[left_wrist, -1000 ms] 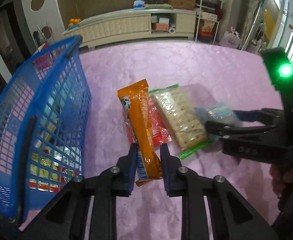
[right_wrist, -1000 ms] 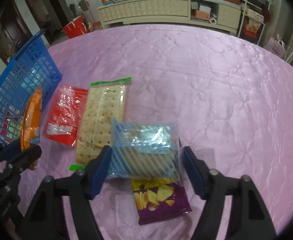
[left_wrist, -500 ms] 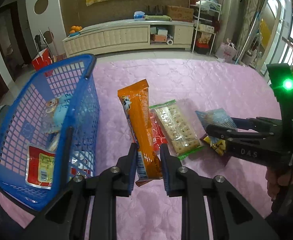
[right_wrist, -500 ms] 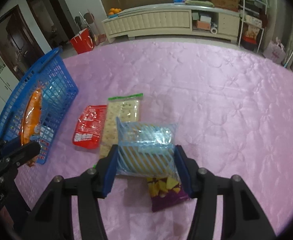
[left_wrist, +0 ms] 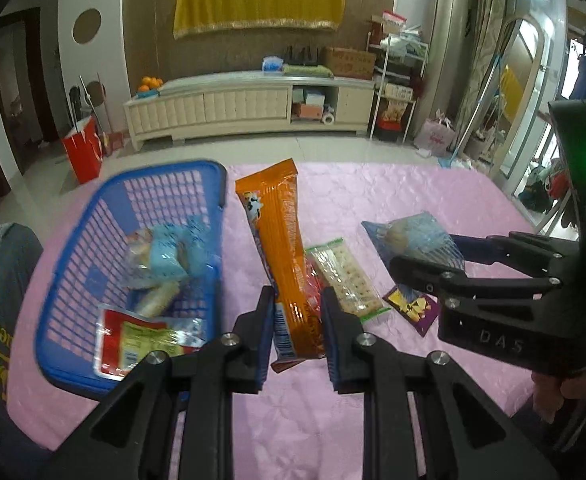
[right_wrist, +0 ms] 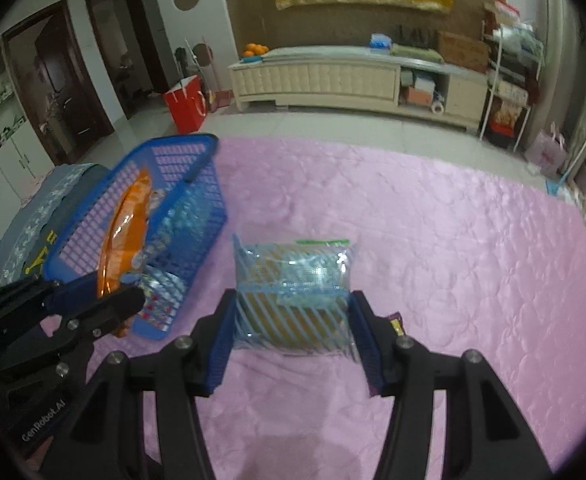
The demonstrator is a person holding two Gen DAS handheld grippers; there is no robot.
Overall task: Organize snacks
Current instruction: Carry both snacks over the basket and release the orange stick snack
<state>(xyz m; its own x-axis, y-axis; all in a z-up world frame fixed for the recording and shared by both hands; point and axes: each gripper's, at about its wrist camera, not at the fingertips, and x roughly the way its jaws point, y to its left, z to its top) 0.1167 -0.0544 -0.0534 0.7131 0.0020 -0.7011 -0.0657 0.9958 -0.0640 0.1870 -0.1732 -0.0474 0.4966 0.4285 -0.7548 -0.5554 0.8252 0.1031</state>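
Step in hand: both picked snacks are lifted clear of the pink quilted bench (right_wrist: 453,240), on the way to the blue basket (left_wrist: 73,280).
Left gripper (left_wrist: 297,316): pressed nearly together, pinching the lower end of the long orange packet (left_wrist: 285,248), which stands up between the jaws just right of the basket.
Right gripper (right_wrist: 293,328): partly spread, its jaws clamped on both sides of the blue striped bag (right_wrist: 293,280); the bag is held well right of the basket.
Left on the bench: a cracker sleeve (left_wrist: 345,276), a red pack (left_wrist: 313,288) and a purple chip pack (left_wrist: 413,308), all right of the basket.
Basket: already holds several packets, so space looks tight.
Next move: judged, carry each packet leftward over the basket rim, lower it inside, then release; the long orange packet likely needs tilting flat to fit.
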